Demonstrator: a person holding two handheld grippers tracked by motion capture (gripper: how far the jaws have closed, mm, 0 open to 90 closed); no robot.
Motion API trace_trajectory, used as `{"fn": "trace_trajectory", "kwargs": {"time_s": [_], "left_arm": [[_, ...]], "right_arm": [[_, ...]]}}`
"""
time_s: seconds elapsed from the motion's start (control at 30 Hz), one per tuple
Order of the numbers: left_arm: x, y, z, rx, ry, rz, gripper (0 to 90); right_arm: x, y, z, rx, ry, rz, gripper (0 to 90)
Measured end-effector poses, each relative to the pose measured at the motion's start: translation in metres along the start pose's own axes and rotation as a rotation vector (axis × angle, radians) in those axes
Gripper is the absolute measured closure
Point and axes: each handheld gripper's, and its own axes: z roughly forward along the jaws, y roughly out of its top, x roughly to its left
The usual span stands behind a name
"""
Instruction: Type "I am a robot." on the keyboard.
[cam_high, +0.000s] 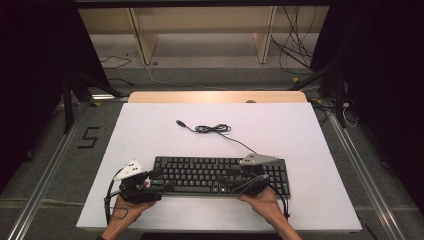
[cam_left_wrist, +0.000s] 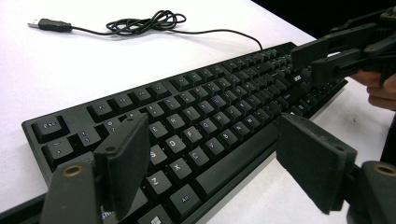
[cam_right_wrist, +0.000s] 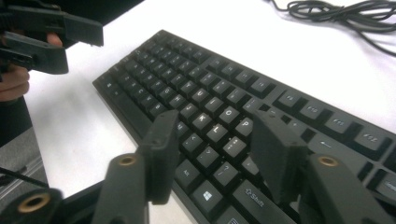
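Note:
A black keyboard (cam_high: 200, 172) lies on the white tabletop (cam_high: 280, 130) near its front edge. Its thin cable (cam_high: 212, 129) runs off the back, coils, and ends in a USB plug (cam_high: 180, 122). My left gripper (cam_high: 161, 180) is at the keyboard's left end, open wide. In the left gripper view (cam_left_wrist: 215, 135), one jaw hangs over the left-hand keys (cam_left_wrist: 187, 135) and the other stands off the front edge. My right gripper (cam_high: 225, 178) hovers open over the right-hand keys (cam_right_wrist: 210, 126), with nothing between its pads (cam_right_wrist: 215, 123). Neither gripper touches the keyboard.
White tabletop stretches bare behind and to both sides of the keyboard. A wooden strip (cam_high: 215, 96) borders the table's far edge. Wooden shelf legs (cam_high: 142, 40) and loose cables (cam_high: 295, 50) lie on the floor beyond. Metal rails (cam_high: 50, 165) run along both sides.

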Motion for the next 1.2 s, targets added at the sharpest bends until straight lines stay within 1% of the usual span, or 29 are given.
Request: {"fn": "trace_trajectory", "kwargs": {"time_s": [0.2, 0.43, 0.87, 1.2], "left_arm": [[0.0, 0.0, 0.0, 0.001, -0.002, -0.003, 25.5], [-0.001, 0.001, 0.0, 0.005, -0.009, -0.002, 25.4], [-0.003, 0.0, 0.001, 0.01, -0.017, -0.004, 25.2], [-0.004, -0.002, -0.003, 0.01, -0.019, -0.004, 25.1]], "right_arm": [[-0.002, -0.002, -0.013, -0.038, -0.007, 0.006, 44.3], [-0.002, -0.007, -0.028, -0.08, -0.009, 0.006, 40.9], [-0.006, -0.02, -0.047, -0.115, -0.031, 0.009, 38.1], [-0.008, -0.03, -0.058, -0.124, -0.049, 0.02, 36.2]]}}
